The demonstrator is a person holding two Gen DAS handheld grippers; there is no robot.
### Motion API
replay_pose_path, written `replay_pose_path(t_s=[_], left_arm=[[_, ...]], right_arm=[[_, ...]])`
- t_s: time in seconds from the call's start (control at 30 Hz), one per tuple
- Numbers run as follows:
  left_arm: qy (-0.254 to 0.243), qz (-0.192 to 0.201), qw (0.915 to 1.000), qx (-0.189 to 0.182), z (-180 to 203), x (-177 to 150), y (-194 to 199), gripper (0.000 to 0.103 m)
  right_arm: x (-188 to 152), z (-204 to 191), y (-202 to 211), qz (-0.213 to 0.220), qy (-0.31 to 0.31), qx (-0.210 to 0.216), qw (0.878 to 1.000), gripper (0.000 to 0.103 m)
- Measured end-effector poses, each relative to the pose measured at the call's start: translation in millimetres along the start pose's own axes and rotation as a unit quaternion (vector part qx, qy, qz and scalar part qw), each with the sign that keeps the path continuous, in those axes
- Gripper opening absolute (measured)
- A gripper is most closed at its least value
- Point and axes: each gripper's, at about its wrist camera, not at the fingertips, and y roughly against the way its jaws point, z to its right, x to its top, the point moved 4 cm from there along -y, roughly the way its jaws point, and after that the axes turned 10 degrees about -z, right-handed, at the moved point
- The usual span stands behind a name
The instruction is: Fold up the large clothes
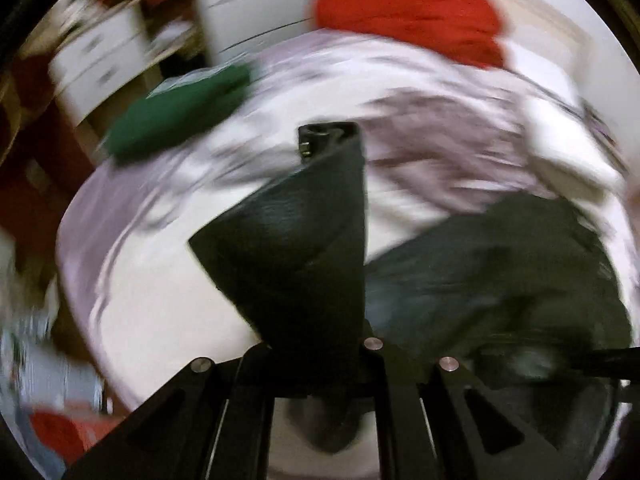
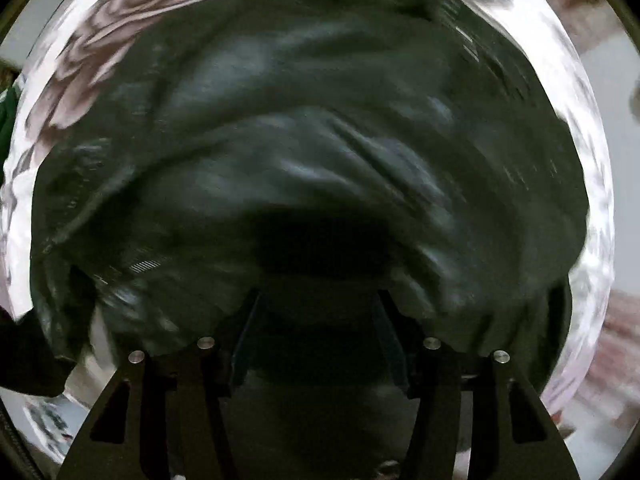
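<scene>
The left tongs (image 1: 332, 140) were closed, nothing visibly between them. A dark garment (image 1: 500, 272) lay to their right on a floral bedsheet (image 1: 168, 288), with a green cloth (image 1: 180, 116) at far left and a red cloth (image 1: 408, 12) beyond. The right tongs (image 2: 320, 312) stood apart, their tips buried in the dark garment (image 2: 312, 140); whether they pinched it was unclear.

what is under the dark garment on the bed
Around the dark garment a pale patterned bedsheet shows at its edges, so the garment lies on that sheet. Whatever is beneath the garment's middle is covered and cannot be seen.
</scene>
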Motion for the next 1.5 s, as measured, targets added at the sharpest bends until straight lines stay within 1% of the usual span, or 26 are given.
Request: replay_pose_path(t_s=[0.03, 0.1, 0.17, 0.23, 0.3, 0.33, 0.4, 0.5, 0.53, 0.6, 0.67, 0.73, 0.77, 0.8, 0.83, 0.87, 0.9, 1.0, 1.03, 1.07, 1.1, 1.17, 1.23, 1.3, 1.37, 1.5], left_arm=[[-0.031, 0.007, 0.9992, -0.023, 34.6, 3.5, 9.7, 0.005], [-0.081, 0.015, 0.9944, -0.066, 99.6, 7.0, 23.3, 0.005], [-0.129, 0.009, 0.9855, -0.110, 169.6, 3.5, 30.3, 0.005], [-0.164, -0.002, 0.9757, -0.146, 235.2, -4.9, 32.9, 0.005], [-0.184, -0.014, 0.9675, -0.173, 278.7, -9.2, 31.8, 0.005], [-0.198, -0.021, 0.9616, -0.188, 309.1, -15.2, 27.9, 0.005], [-0.227, -0.039, 0.9539, -0.192, 344.9, -22.7, 16.5, 0.005], [-0.258, -0.077, 0.9486, -0.166, 389.2, -38.6, -14.7, 0.005], [-0.267, -0.101, 0.9466, -0.149, 400.4, -43.6, -29.9, 0.006], [-0.280, -0.125, 0.9428, -0.131, 409.1, -49.4, -46.0, 0.009], [-0.290, -0.119, 0.9413, -0.125, 410.0, -56.3, -44.1, 0.012], [-0.289, -0.107, 0.9435, -0.121, 406.5, -51.2, -39.6, 0.015], [-0.285, -0.102, 0.9450, -0.123, 403.2, -48.3, -35.0, 0.024], [-0.284, -0.102, 0.9444, -0.131, 400.2, -45.9, -30.4, 0.048], [-0.286, -0.100, 0.9438, -0.133, 397.4, -43.7, -27.3, 0.064], [-0.289, -0.096, 0.9438, -0.128, 397.6, -47.5, -29.8, 0.088], [-0.293, -0.093, 0.9437, -0.121, 398.0, -47.3, -31.0, 0.093], [-0.305, -0.101, 0.9403, -0.111, 392.0, -47.6, -30.5, 0.093], [-0.310, -0.097, 0.9395, -0.109, 387.2, -46.5, -26.6, 0.093], [-0.311, -0.090, 0.9404, -0.106, 381.8, -45.3, -22.4, 0.093], [-0.308, -0.083, 0.9424, -0.100, 372.9, -43.0, -17.3, 0.093], [-0.296, -0.074, 0.9484, -0.088, 349.5, -36.4, -8.0, 0.093], [-0.279, -0.070, 0.9551, -0.070, 323.7, -30.0, -4.9, 0.093], [-0.261, -0.071, 0.9615, -0.047, 297.9, -22.1, -7.8, 0.093], [-0.232, -0.082, 0.9689, -0.026, 270.0, -11.9, -13.8, 0.093], [-0.156, -0.089, 0.9837, 0.005, 211.6, 12.7, -23.0, 0.093]], right_arm=[[-5.8, 17.7, -1.2, -0.003, -0.014, 0.002, 1.000, 0.058], [-16.1, 52.6, -1.6, -0.006, -0.044, 0.012, 0.999, 0.058], [-26.6, 93.5, -1.8, -0.008, -0.080, 0.017, 0.997, 0.058], [-33.9, 129.0, -2.2, -0.009, -0.106, 0.022, 0.994, 0.058], [-39.3, 162.2, -4.5, -0.012, -0.129, 0.027, 0.991, 0.058], [-41.1, 178.1, -6.2, -0.012, -0.139, 0.034, 0.990, 0.058], [-43.2, 206.6, -10.9, -0.015, -0.155, 0.052, 0.986, 0.058], [-45.4, 245.1, -16.7, -0.009, -0.178, 0.102, 0.979, 0.058], [-46.1, 254.3, -18.8, -0.007, -0.183, 0.122, 0.975, 0.058], [-48.3, 268.1, -22.2, -0.001, -0.193, 0.157, 0.968, 0.058], [-51.0, 279.0, -24.1, 0.008, -0.201, 0.189, 0.961, 0.058], [-54.1, 288.6, -22.0, 0.018, -0.197, 0.215, 0.956, 0.066], [-55.3, 291.6, -18.5, 0.027, -0.193, 0.232, 0.953, 0.067], [-63.7, 294.0, -17.8, 0.032, -0.189, 0.240, 0.952, 0.067], [-65.9, 296.7, -14.1, 0.038, -0.185, 0.249, 0.950, 0.067], [-66.5, 301.7, -8.2, 0.048, -0.185, 0.259, 0.947, 0.067], [-69.4, 309.0, -2.3, 0.056, -0.186, 0.267, 0.944, 0.067], [-70.6, 328.2, 15.5, 0.081, -0.194, 0.304, 0.929, 0.067], [-68.2, 334.6, 21.1, 0.088, -0.198, 0.317, 0.923, 0.067], [-66.2, 335.8, 27.5, 0.090, -0.200, 0.328, 0.919, 0.068], [-64.1, 325.9, 32.0, 0.089, -0.203, 0.334, 0.916, 0.068], [-50.6, 317.8, 37.8, 0.090, -0.203, 0.343, 0.913, 0.068], [-39.2, 300.5, 40.1, 0.087, -0.189, 0.352, 0.913, 0.068], [-18.1, 271.1, 38.7, 0.080, -0.177, 0.363, 0.912, 0.068], [-0.6, 246.1, 36.4, 0.070, -0.165, 0.377, 0.909, 0.068], [15.8, 228.8, 39.4, 0.051, -0.156, 0.395, 0.904, 0.068]])
